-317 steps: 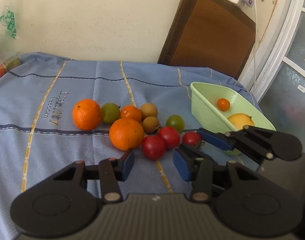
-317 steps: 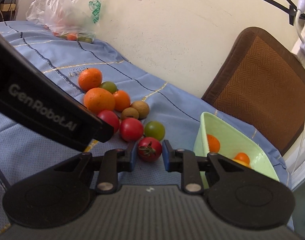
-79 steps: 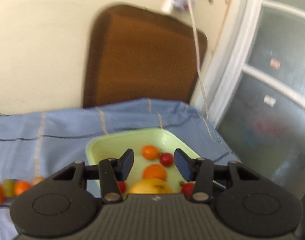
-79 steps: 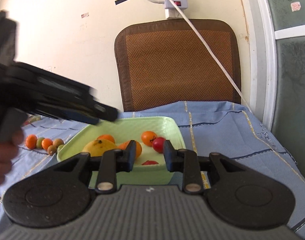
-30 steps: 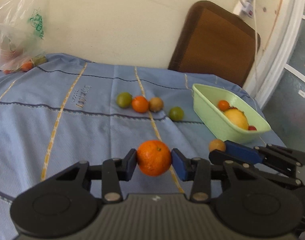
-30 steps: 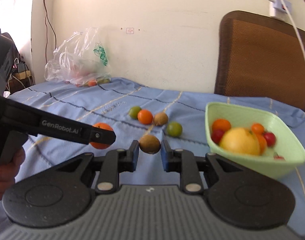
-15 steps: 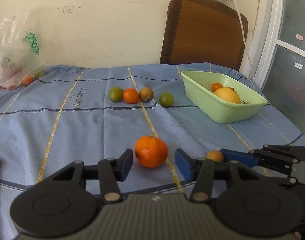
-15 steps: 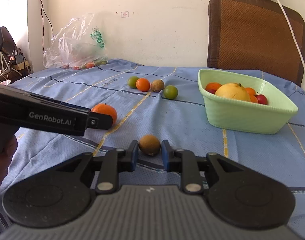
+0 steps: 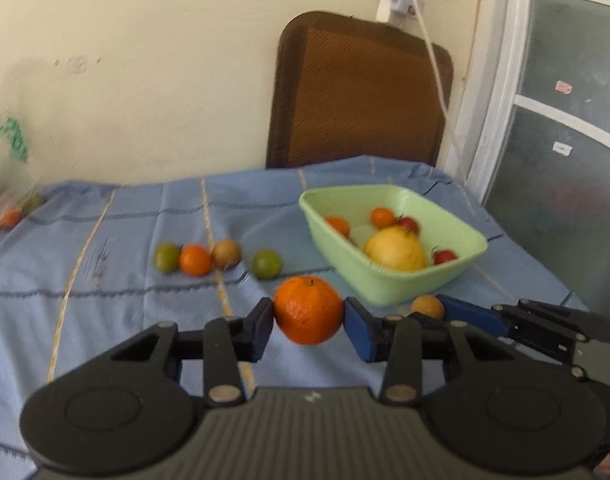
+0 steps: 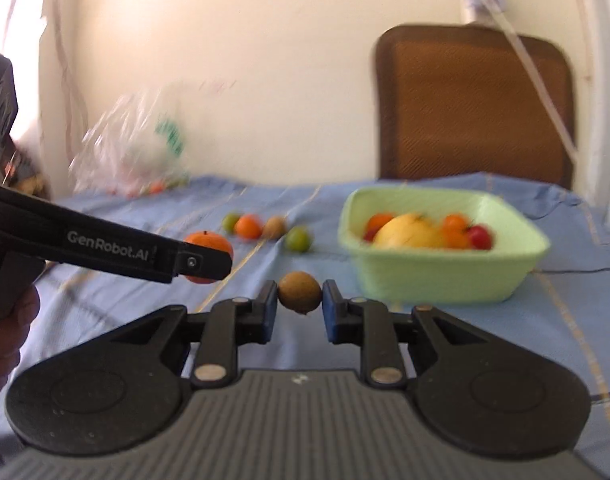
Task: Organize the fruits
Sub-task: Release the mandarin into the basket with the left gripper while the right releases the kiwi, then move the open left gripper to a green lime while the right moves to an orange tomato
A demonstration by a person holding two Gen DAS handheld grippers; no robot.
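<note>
Both fruits have left the cloth since half a second ago: the orange [image 9: 308, 309], which then sat loose between spread pads, is now pinched by the left hand-held gripper [image 9: 308, 316], whose jaws have just been closing onto it, and it hangs above the blue cloth [image 9: 117, 272] that covers the counter. Its skin is bright, dimpled and round, with a small dark stem scar on top. The right hand-held gripper [image 10: 299, 300] is pressed against a small brown fruit [image 10: 299, 292], dull and rough-skinned, now lifted off the cloth as well; from the left wrist view this fruit shows just beside the left gripper's right finger.

Compared with that earlier view, the green tub [image 9: 389, 292] sits nearer and more central ahead of both grippers. Inside it lie a large yellow fruit [image 9: 395, 248], small oranges and red tomatoes. On the cloth to the left of the tub stays a short row: a green fruit [image 9: 167, 256], a small orange [image 9: 195, 260], a brown fruit [image 9: 226, 253], and, a little apart, another green fruit [image 9: 267, 264]. A plastic bag [image 10: 137, 148] lies blurred at the far left by the wall, and a brown chair back [image 9: 361, 92] stands behind the counter.
</note>
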